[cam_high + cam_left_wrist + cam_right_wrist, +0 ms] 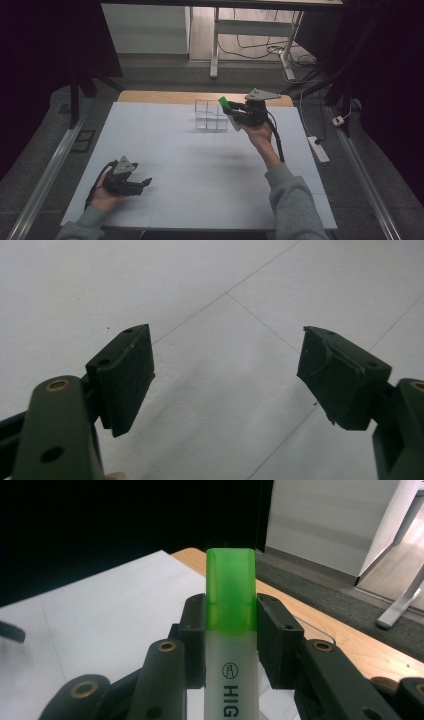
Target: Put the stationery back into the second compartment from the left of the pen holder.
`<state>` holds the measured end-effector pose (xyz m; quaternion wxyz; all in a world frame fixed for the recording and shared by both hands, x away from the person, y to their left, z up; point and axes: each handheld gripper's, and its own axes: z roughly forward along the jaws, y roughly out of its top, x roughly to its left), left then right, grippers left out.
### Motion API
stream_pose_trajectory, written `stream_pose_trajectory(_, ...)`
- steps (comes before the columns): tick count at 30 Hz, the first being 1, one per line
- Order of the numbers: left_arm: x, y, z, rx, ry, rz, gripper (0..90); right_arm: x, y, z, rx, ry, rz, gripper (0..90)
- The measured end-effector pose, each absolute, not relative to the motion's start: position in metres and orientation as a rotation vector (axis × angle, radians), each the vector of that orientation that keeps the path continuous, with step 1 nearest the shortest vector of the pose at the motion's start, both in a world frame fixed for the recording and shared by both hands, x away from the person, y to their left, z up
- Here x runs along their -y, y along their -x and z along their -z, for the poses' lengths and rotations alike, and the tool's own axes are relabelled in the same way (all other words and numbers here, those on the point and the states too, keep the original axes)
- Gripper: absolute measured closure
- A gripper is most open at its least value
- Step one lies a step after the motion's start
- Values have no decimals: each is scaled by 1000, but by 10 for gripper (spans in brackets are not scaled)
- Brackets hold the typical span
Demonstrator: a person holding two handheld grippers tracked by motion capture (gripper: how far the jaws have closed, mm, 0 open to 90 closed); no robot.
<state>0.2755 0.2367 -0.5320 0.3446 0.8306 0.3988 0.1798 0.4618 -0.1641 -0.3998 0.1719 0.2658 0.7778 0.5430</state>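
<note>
Highlighter (230,630) pinched in right gripper (235,111) jaws, seemingly above the clear box (210,116); left gripper (145,183) jaws spread, lower left.

White-topped desk (200,165), wooden far edge; white power strip (318,149) on grey floor right; white-framed table (250,30) behind

Left gripper (146,182) low over bare white surface (200,165), nothing ahead of it or between its jaws. Right gripper (234,109) raised, clamped on green highlighter (223,103); clear divided box (211,116) directly below and ahead is the only obstacle.
</note>
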Motion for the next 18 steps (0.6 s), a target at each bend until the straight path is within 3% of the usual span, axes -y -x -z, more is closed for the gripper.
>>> stream_pose_trajectory(18,-237,-277,533,-1036,-2163,-458,223,139,-491,398,-2189,-784,-1539,663)
